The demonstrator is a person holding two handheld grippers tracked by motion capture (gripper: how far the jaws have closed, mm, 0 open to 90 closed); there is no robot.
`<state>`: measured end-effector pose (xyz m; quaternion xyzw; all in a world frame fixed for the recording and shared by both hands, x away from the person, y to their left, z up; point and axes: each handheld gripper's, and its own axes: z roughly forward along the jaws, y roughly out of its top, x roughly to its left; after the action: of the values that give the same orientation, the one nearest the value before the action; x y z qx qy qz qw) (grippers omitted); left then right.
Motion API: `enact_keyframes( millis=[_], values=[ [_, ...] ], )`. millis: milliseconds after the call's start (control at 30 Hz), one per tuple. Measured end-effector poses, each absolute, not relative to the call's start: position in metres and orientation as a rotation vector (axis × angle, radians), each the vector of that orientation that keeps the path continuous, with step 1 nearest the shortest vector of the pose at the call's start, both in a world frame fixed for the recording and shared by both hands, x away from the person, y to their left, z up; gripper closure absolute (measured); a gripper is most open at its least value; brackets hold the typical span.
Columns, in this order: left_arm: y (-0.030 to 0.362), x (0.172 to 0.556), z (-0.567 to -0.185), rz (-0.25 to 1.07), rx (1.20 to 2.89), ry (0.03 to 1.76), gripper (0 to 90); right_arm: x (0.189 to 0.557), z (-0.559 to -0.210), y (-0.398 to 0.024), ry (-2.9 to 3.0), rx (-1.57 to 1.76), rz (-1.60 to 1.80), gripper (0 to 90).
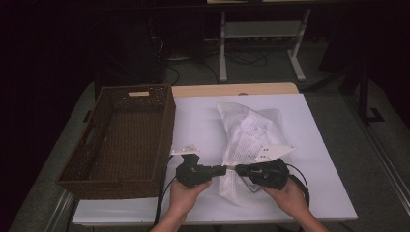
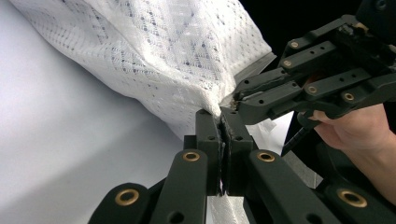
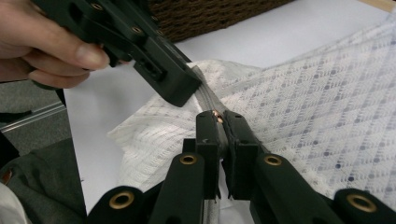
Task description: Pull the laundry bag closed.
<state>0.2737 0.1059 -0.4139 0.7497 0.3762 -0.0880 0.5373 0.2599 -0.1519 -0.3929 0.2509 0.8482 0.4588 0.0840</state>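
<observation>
A white mesh bag (image 1: 249, 137) lies on the white table top (image 1: 314, 145), near its front edge. In the left gripper view my left gripper (image 2: 220, 114) is shut on the bunched edge of the mesh bag (image 2: 154, 51), right at the end of its zipper. In the right gripper view my right gripper (image 3: 218, 115) is shut on the small copper zipper pull (image 3: 215, 114). The grey zipper tape (image 3: 206, 95) runs from there toward the left gripper (image 3: 180, 91). From above, the left gripper (image 1: 223, 169) and the right gripper (image 1: 238, 169) meet tip to tip over the bag's near end.
A dark woven basket (image 1: 123, 137) stands empty along the left of the table, close to my left hand (image 1: 186, 193). Open white table lies to the right of the bag and behind it. Beyond the table stands a white metal frame (image 1: 261, 34) on a dark floor.
</observation>
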Motion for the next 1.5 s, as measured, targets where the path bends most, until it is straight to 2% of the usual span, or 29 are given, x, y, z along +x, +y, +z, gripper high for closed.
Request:
enact_keyframes(
  millis=[400,733,933,1100,1500],
  values=[
    [0.107,0.275,-0.419,-0.251,1.775,0.903,87.3,0.266,-0.396,-0.148,2.546,0.684,1.381,83.4],
    [0.107,0.27,-0.418,-0.194,1.745,0.916,88.0,0.265,-0.399,-0.157,2.506,0.908,1.532,86.0],
    [0.112,0.272,-0.413,-0.167,1.749,0.916,88.0,0.267,-0.409,-0.178,2.446,1.097,1.684,86.0],
    [0.113,0.272,-0.413,-0.145,1.741,0.924,88.0,0.261,-0.406,-0.182,2.448,1.09,1.617,86.4],
    [0.126,0.274,-0.418,-0.104,1.734,0.972,87.9,0.257,-0.41,-0.223,2.396,1.205,1.575,86.4]
  ],
)
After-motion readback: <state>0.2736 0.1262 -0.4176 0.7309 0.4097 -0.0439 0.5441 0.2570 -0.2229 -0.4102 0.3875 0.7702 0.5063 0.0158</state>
